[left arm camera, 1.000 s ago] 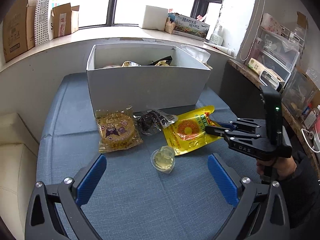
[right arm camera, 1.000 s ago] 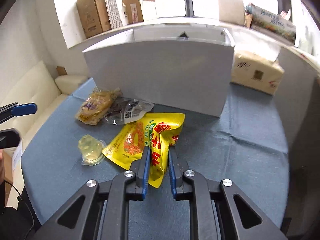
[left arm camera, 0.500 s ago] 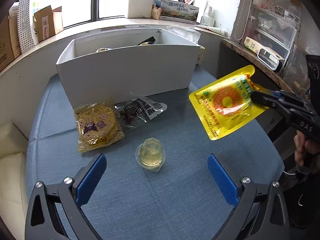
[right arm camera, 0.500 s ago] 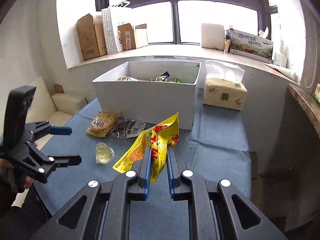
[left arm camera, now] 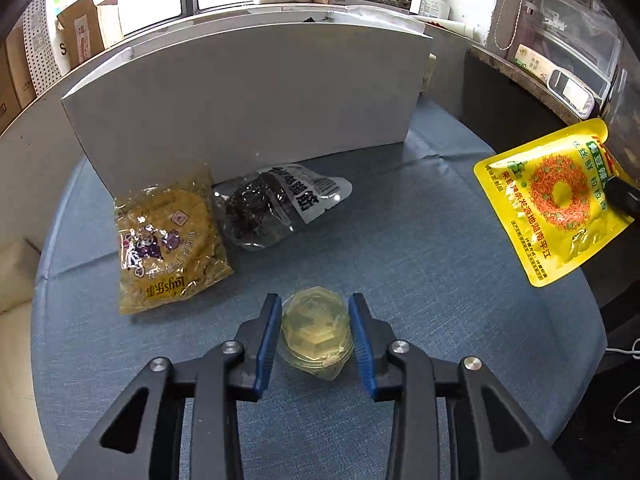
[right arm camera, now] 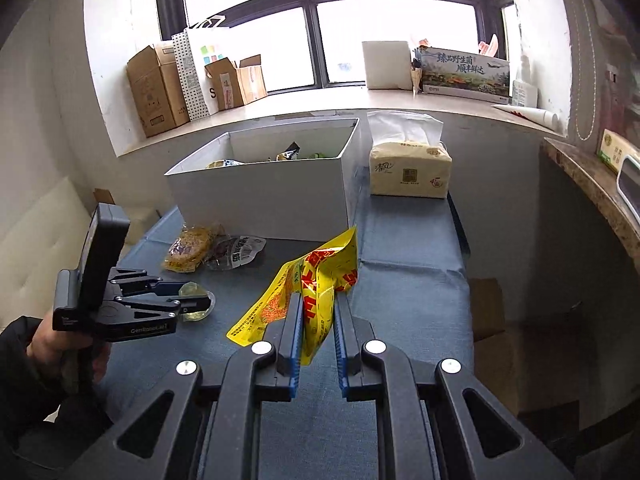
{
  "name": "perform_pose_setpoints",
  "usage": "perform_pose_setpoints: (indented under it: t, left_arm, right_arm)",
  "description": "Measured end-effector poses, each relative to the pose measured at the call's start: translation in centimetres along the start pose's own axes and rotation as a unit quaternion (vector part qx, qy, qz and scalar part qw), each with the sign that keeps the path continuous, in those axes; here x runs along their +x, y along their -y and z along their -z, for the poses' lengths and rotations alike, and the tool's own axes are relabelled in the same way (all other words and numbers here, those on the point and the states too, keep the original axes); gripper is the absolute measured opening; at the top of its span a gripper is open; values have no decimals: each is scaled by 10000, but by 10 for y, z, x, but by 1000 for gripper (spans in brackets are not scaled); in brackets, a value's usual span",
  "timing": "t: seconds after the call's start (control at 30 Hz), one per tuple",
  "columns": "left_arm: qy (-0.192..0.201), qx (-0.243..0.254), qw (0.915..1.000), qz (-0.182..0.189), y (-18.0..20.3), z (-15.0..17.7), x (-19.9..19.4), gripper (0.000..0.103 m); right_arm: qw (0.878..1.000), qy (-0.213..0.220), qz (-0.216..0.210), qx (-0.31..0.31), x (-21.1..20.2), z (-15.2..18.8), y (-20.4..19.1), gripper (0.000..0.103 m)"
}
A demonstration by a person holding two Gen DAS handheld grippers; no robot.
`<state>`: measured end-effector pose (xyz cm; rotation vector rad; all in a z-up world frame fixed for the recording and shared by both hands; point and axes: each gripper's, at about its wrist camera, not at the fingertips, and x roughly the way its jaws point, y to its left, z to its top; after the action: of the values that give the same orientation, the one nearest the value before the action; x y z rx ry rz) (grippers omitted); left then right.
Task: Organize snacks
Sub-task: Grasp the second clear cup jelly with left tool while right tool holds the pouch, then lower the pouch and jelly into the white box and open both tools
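Over on the left, the biscuit packet (left arm camera: 170, 246) lies flat on the blue desk (left arm camera: 400, 264), right against the front wall of the white box (left arm camera: 248, 96). Just beside it, touching its edge, sits the clear packet of dark snack (left arm camera: 276, 204). Nearer, the left hand-held gripper (left arm camera: 314, 330) is down at the desk with its blue pads pressed on either side of the small jelly cup (left arm camera: 316, 332), pinching it. Moving right, the right hand-held gripper (right arm camera: 316, 332) is clamped on the yellow pouch (right arm camera: 320, 292), holding it in the air above the desk's right side, clear of the surface. Inside the box, a few wrappers show. At the far right of the desk, a pack of tissues (right arm camera: 410, 168) stands next to the box.
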<state>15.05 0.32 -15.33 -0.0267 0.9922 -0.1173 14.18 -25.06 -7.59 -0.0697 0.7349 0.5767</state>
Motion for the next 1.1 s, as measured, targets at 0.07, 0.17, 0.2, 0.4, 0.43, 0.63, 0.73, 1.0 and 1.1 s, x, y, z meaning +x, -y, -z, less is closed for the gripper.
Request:
perform_pose_setpoints:
  t: [0.07,0.17,0.2,0.4,0.43,0.63,0.73,1.0,1.1]
  left_arm:
    - [78,-12,9999,90,-2,1,-7,38]
    - [214,-52,9996,191,-4,2,-20,38]
    - [274,-67,9994,206,-6,1,-26,38]
    - [690,-7,9974,202,-11,-9,-64,38]
    - [773,-14,9968,222,-14,-12,-71,38]
    - [1235,-207,9920,149,-45,-56,-103,38]
    - [1423,-335,9891,158,-64,-89,-111,38]
    - [1341,-482,9898,40,-99,-182,-74,38]
    - [1132,-452,9925,-107,-103,-201,-44,38]
  right_arm:
    - [10000,18,10,43,0,0,2,14]
    - [9999,55,-11,124,-2,-1,3,14]
    - [9999,62,-9,128,-2,-1,3,14]
    - [9995,127,-133,240,-2,-10,0,14]
    - [9994,163,-156,247,-2,-14,-1,14]
    - [9985,452,-293,115,0,-53,-16,14]
    - [9970,679,-377,66,5,-84,-22,14]
    - [9955,686,-500,424,74,-176,-21,14]
    - [9962,446,-465,587,113,-199,-20,14]
